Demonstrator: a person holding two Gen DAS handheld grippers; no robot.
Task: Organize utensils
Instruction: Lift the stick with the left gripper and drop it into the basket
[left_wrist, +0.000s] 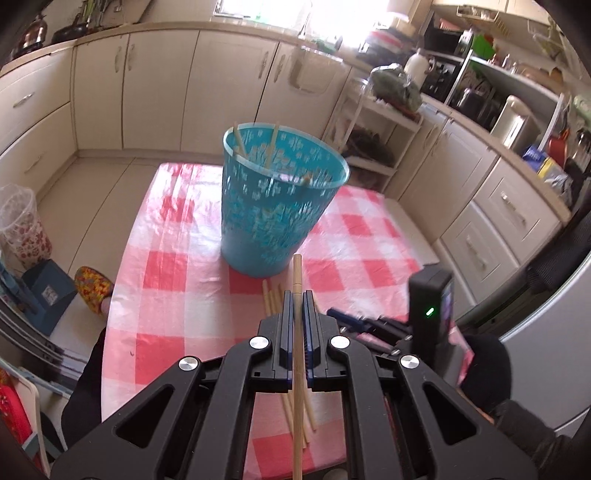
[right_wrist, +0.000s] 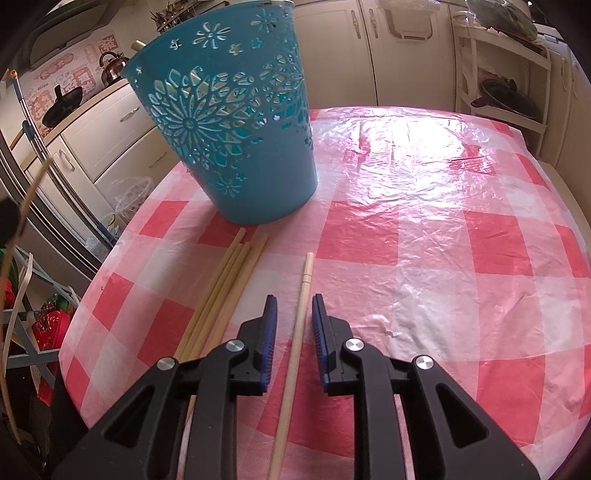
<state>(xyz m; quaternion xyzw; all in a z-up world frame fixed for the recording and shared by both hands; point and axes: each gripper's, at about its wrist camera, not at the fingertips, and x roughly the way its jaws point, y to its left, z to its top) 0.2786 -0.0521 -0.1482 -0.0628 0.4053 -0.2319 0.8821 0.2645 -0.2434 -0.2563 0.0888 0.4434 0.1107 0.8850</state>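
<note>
The job looks partly done, I'd say. A few pale wooden chopsticks (left_wrist: 273, 142) already lean inside the teal basket (left_wrist: 273, 206), their tips poking above the rim, while more are left on the table.

Starting at the left, the left gripper (left_wrist: 298, 295) has its blue-padded fingers pinched close on a single chopstick (left_wrist: 297, 273), holding it lifted above the cloth with its tip pointing toward the basket's base. It seems bound for the basket next. Beneath it a loose bundle of chopsticks (right_wrist: 225, 291) lies on the table, just in front of the basket, side by side and roughly parallel.

Further right, the right gripper (right_wrist: 294, 300) sits low over the table with its fingers apart, straddling one lone chopstick (right_wrist: 301, 306) that lies flat between them; neither of the pads (right_wrist: 269, 332) appears to touch it yet. So at least that stick and the bundle remain to be gathered.

The basket is smooth moulded plastic, a tapered round tub with flower-shaped cut-outs through its wall. The chopsticks are slim, straight, matte wood or bamboo, squared at the thick end with a ringed groove. The tablecloth (right_wrist: 424, 236) is a red-and-white check under a glossy, wrinkled clear plastic sheet, which looks slippery.
</note>
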